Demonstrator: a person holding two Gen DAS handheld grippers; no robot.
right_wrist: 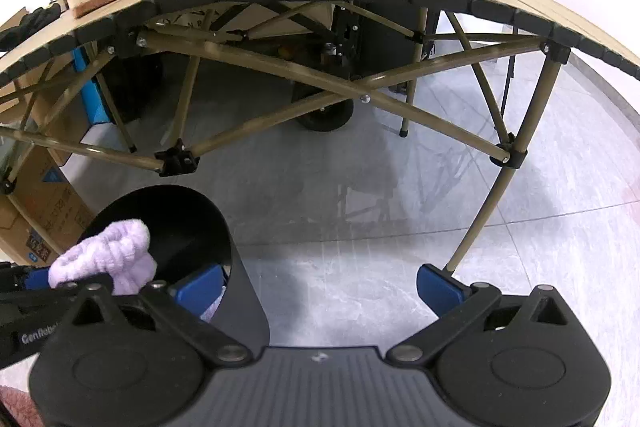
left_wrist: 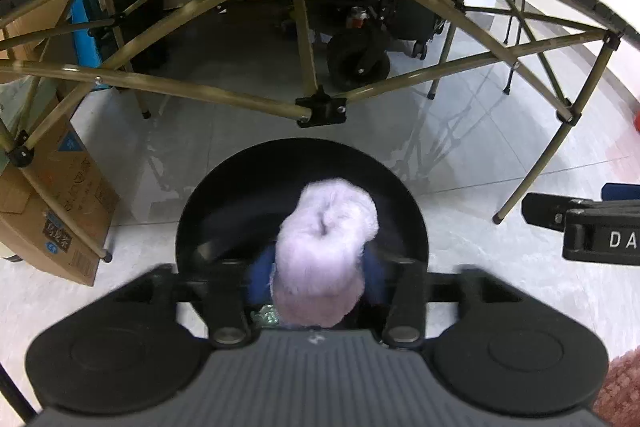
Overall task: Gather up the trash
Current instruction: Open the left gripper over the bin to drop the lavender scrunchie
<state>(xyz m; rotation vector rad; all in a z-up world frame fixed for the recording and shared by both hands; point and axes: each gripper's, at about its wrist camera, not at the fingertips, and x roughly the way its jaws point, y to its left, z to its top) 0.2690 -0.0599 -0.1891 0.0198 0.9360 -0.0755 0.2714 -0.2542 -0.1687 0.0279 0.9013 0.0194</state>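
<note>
- The fluffy lilac cloth point(left_wrist: 326, 247), bunched and ribbed, sits above the black bin point(left_wrist: 200, 211) mouth.
- The left gripper point(left_wrist: 316, 275) looks released, pads seemingly off it.
- The right gripper point(right_wrist: 320, 287) gapes empty beside the bin.

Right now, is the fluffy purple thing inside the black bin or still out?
Not yet fully in. The purple fluffy thing sits between the left gripper fingers, over the black bin mouth, at rim level.
</note>
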